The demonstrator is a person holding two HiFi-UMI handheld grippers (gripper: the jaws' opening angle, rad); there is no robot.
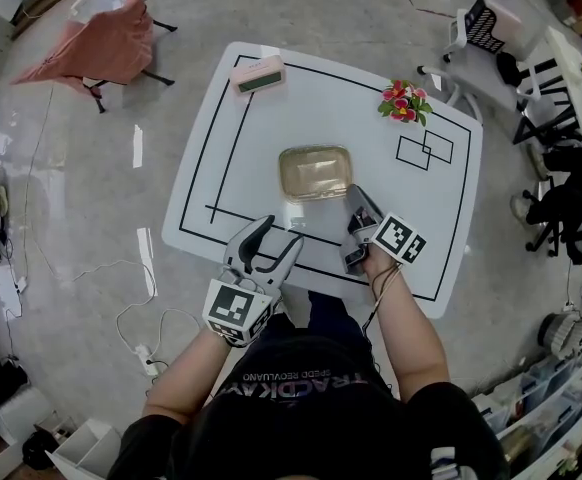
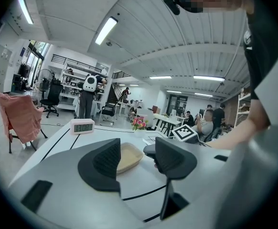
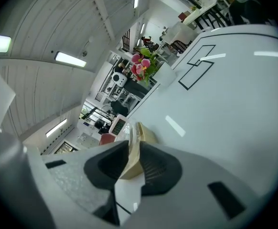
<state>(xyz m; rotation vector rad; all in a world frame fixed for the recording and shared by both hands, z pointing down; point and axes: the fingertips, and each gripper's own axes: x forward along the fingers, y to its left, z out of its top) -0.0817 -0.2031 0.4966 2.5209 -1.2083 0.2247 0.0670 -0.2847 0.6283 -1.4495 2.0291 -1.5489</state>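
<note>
Table (image 1: 371, 138), tray (image 1: 315, 171) between right fingers (image 3: 154, 168)

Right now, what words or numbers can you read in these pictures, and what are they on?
"TRACKDAY": on the person's black shirt, upside down in the head view; the small line beside it is too tiny to read.
Pink clock: digits show, but too blurred to read.
Marker cubes: square patterns only, no letters.
Tan dish in the right gripper: no print.

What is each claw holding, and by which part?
The right claw grips the tan tray by its near rim; the left claw is open and empty.
</note>
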